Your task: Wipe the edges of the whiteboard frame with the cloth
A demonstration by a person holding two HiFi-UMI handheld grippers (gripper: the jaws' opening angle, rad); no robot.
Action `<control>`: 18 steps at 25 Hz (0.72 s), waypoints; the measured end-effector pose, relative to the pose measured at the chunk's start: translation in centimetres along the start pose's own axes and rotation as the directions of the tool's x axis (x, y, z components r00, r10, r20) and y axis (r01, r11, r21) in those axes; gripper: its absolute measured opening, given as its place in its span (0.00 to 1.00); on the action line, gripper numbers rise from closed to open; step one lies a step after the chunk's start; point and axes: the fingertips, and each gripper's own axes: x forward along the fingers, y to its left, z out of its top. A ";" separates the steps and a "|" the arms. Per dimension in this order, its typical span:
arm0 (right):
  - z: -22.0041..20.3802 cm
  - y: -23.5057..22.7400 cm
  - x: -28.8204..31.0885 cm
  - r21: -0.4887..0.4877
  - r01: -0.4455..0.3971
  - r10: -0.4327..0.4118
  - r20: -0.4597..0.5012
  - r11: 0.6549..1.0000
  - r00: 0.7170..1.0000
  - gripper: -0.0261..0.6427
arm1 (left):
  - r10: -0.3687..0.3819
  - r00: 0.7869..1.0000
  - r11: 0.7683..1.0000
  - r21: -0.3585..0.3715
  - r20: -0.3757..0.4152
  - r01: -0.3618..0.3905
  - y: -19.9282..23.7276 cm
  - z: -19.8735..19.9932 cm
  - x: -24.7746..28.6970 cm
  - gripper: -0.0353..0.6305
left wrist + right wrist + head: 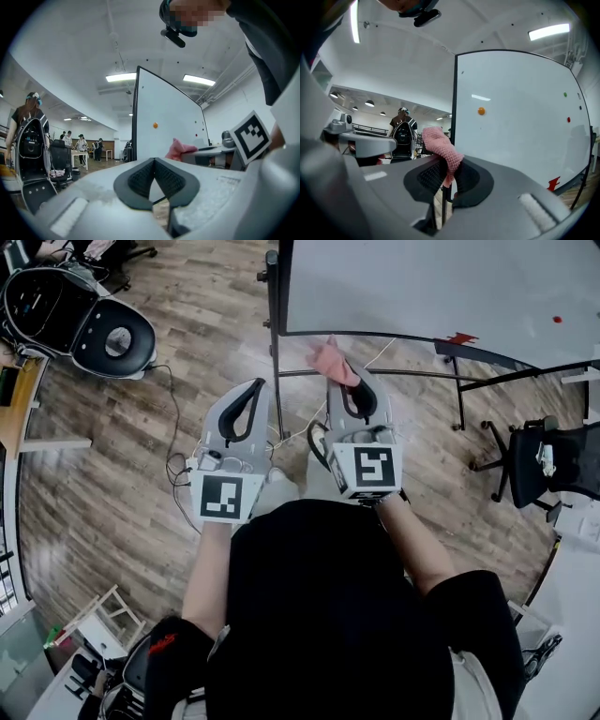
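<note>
Overhead, in the head view, the right tongs (343, 381) are clamped on a pink cloth (328, 360). The cloth bunches out past their tips, close to the lower edge of the whiteboard (431, 282) and its dark frame (375, 335). The left tongs (255, 390) sit just to the left of the right tongs, aimed at the wooden floor (122, 474) beside the board's stand.

In the left gripper view, the left tongs' pads meet at the tips and hold nothing. The whiteboard stands ahead of them with its near upright edge almost in line with the tips. The cloth shows off to their right, held by the other tongs.

In the right gripper view, the jaws are closed on the cloth. A knitted fold stands up above the tips and a thin tail hangs down between the pads. The frame's upright edge rises just beyond the tips, and the cloth looks near it but not yet touching. An orange magnet (481, 111) sits on the board face to the right.

The cloth appears light, soft and limp, so it should wrap over the thin, stiff frame easily. It may also drag or tug loose, since only a narrow part seems pinched. A hold on a thicker wad near the tips would likely wipe better. The board, standing on its legs, may give a little under pressure.
</note>
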 end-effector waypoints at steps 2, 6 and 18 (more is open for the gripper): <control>1.4 0.2 -1.2 -0.002 0.004 -0.004 0.030 1.000 1.000 0.09 | -0.001 1.000 1.000 0.012 0.031 0.001 -0.4 1.5 -0.7 0.06; 4.1 0.7 -3.1 0.009 0.011 -0.012 0.078 1.000 0.997 0.08 | -0.026 0.997 0.997 0.072 0.069 0.021 -1.3 3.8 -1.5 0.06; 9.1 2.0 -6.4 -0.013 -0.030 0.032 0.214 0.999 0.976 0.08 | -0.062 0.991 0.991 0.123 0.122 0.047 -2.8 6.8 -1.9 0.06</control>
